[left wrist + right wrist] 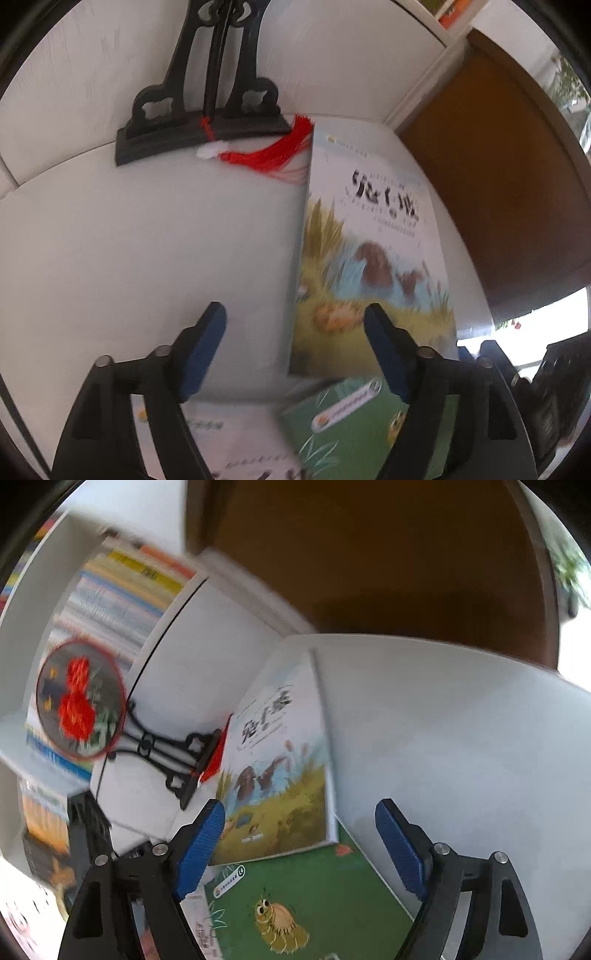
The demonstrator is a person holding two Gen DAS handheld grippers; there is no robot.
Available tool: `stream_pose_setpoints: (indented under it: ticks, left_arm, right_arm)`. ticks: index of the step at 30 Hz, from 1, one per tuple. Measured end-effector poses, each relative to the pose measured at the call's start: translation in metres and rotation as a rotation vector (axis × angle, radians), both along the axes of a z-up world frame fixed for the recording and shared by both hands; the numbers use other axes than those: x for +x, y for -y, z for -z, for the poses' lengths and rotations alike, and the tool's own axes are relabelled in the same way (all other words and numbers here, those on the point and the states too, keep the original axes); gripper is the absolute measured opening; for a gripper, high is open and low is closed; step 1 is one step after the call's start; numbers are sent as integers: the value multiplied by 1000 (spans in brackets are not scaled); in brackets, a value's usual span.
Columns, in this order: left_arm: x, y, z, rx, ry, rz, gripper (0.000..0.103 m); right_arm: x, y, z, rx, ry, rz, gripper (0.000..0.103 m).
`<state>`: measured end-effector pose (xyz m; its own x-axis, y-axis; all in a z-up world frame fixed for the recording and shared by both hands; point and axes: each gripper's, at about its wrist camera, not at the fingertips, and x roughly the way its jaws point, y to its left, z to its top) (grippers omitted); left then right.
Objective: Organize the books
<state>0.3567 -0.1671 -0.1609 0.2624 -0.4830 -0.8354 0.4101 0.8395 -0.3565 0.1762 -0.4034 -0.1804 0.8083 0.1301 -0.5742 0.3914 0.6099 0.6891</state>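
A picture book with ducks on a pale cover (pixel 369 236) (pixel 280 760) lies flat on the white surface. Nearer to me a green book with a yellow bug (pixel 295 904) (pixel 351 417) lies partly under it, and a white book (pixel 236 439) lies to its left. My left gripper (pixel 295 317) hovers open over the duck book's left edge, nothing between its blue pads (pixel 207 347). My right gripper (pixel 299 830) is open too, above the seam between the duck book and the green book, its pads (pixel 400 849) clear of both.
A black carved stand (pixel 199 107) (pixel 173 753) with a red tassel (pixel 273 151) stands against the white wall, holding a round fan with red flowers (pixel 79 698). Shelves of upright books (pixel 122 590) are on the left. A brown panel (pixel 369 554) (pixel 498 166) borders the surface.
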Motion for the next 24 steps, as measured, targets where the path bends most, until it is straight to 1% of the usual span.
stream_pose_setpoints:
  ticks: [2,3,4,5,6,7,8,9,10,11,12,14,16,18,20,22,24]
  left_arm:
    - [-9,1,-6,7,6,10,81]
    - [-11,6,-7,17,6,34,81]
    - [-13,11,-7,16,2,56,78]
    - [-16,16,-8,9,-2,85,74]
    - [-19,20,-9,60,24,83,60]
    - [-22,22,-9,113,62,88,45]
    - [-24,21,-9,131,77,95,40]
    - [-24,15,-10,125,69,98,29]
    - [-23,9,-10,97,44,97,22]
    - [-24,3,-12,69,29,93,19]
    - [-27,-1,-14,64,32,94,18]
    - [-36,-3,-22,87,61,103,18]
    - [-44,-5,-29,85,66,112,18]
    - [-55,-11,-39,81,73,110,18]
    - [-72,-19,-45,94,84,111,18]
    - [-90,-37,-50,99,86,98,18]
    - [-113,-58,-56,85,83,78,18]
  right_arm:
    - [14,-4,-4,-29,4,-50,83]
    - [20,-6,-5,-45,1,-69,83]
    - [24,-7,-7,-66,-6,-80,83]
    - [27,-9,-7,-81,-19,-90,76]
    - [31,-9,-8,-93,-43,-93,56]
    - [34,-10,-8,-110,-73,-88,46]
    - [33,-8,-9,-149,-97,-67,28]
    - [27,-4,-9,-155,-91,-59,16]
    - [22,3,-10,-126,-61,-51,11]
    - [17,9,-12,-113,-29,-44,9]
    - [14,12,-17,-104,-8,-50,8]
    - [12,10,-24,-131,-5,-87,8]
    - [13,4,-32,-135,5,-122,8]
    - [12,-2,-36,-131,-10,-140,8]
    - [6,-10,-39,-117,-30,-166,8]
    - [-7,-19,-37,-90,-56,-194,8]
    - [-21,-31,-32,-76,-82,-229,8]
